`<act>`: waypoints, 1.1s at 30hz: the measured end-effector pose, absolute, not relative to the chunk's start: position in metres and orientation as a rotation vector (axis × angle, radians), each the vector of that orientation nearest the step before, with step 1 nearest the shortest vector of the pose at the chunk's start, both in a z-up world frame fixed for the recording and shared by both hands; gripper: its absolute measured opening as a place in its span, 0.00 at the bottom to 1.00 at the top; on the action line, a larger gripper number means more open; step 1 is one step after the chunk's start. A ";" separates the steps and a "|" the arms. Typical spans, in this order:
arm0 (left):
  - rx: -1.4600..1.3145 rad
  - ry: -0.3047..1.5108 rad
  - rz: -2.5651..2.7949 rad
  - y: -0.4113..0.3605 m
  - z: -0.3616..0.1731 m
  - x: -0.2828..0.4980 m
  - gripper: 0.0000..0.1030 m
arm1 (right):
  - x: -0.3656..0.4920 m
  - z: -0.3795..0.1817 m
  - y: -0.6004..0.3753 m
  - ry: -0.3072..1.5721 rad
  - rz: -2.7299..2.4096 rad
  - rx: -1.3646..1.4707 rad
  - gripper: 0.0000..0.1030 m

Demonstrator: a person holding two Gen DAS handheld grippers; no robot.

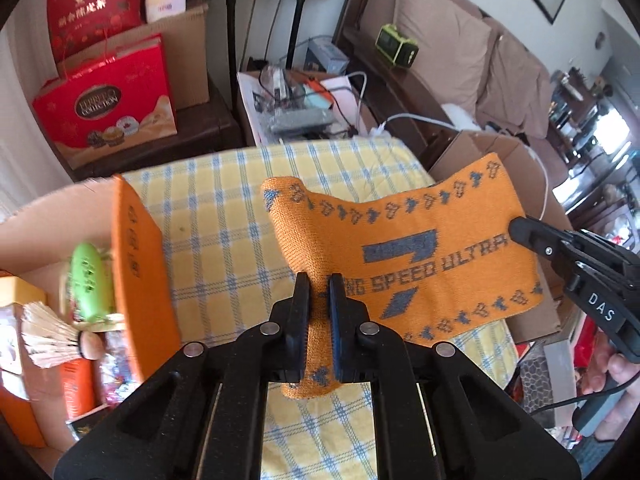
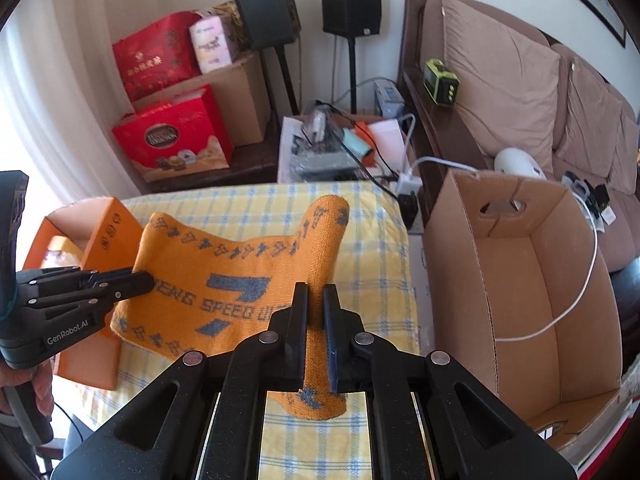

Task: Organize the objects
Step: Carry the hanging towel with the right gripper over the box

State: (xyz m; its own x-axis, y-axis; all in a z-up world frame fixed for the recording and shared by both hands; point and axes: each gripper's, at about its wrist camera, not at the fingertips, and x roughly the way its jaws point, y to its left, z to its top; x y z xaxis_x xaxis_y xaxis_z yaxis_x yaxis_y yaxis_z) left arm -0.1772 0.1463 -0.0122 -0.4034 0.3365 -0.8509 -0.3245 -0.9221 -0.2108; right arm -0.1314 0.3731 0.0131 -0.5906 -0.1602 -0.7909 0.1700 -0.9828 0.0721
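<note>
1. An orange towel (image 1: 404, 248) with grey lettering is held stretched between two grippers, lifted clear of the table (image 1: 224, 216) with its yellow and blue checked cloth.
2. Left gripper (image 1: 319, 292): jaws pinching the towel's left end, cloth bunched between them.
3. Right gripper (image 2: 316, 304): jaws pinching the towel's right end; a flap hangs below them.
4. An orange box (image 1: 140, 264) stands on the table's left side, just beside the towel.
5. An open cardboard box (image 2: 532, 280) sits right of the table, its inside crossed by a white cable (image 2: 576, 292).
</note>
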 end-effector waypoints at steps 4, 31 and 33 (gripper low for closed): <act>-1.373 -0.036 2.387 0.120 0.012 -0.173 0.08 | -0.122 0.035 0.347 0.080 -2.624 1.231 0.06; -1.410 -0.311 2.664 -0.129 0.039 -0.164 0.08 | -0.143 0.047 0.131 0.055 -2.266 1.103 0.06; -1.433 -0.342 2.677 -0.146 0.032 -0.168 0.08 | -0.144 0.043 0.115 0.061 -2.257 1.098 0.06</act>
